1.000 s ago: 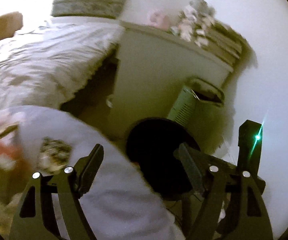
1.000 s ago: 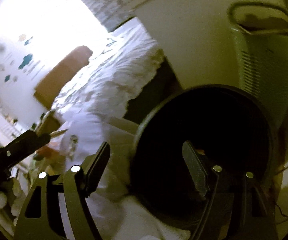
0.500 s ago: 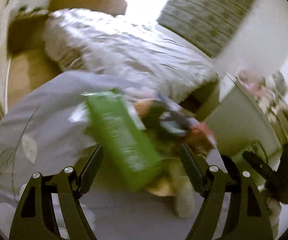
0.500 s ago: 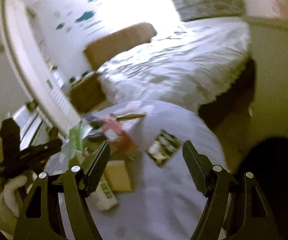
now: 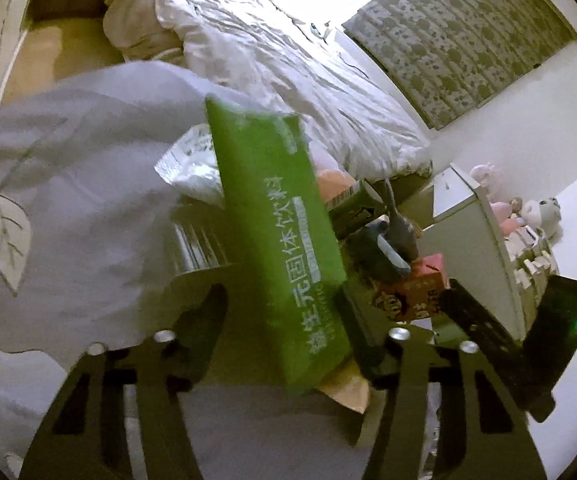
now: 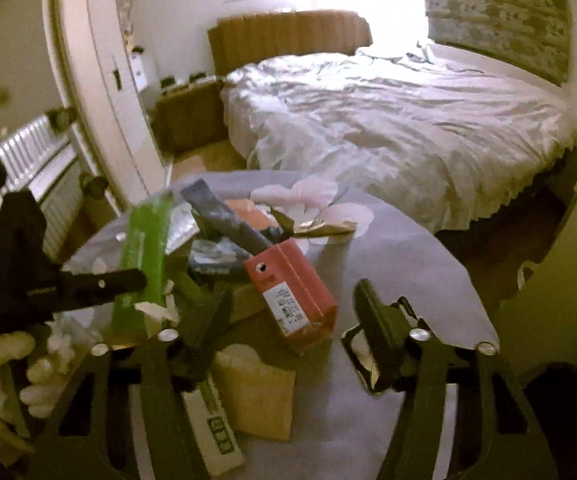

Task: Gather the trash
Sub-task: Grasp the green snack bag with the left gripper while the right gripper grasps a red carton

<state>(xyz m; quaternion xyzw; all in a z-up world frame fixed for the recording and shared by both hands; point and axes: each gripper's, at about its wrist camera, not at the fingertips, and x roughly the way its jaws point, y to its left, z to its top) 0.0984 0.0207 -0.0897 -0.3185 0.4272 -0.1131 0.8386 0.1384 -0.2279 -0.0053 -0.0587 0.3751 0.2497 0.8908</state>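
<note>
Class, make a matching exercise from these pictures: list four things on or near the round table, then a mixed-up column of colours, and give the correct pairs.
Things:
1. drink packet
2. carton
3. bedsheet
4. headboard

Colours:
A. brown
B. green
C. white
D. red

Pairs: 1-B, 2-D, 3-C, 4-A

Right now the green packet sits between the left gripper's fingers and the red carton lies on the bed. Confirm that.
Not quite. The red carton lies on the cloth-covered table, not on the bed; the right wrist view shows it. The green packet does sit between the left gripper fingers.
</note>
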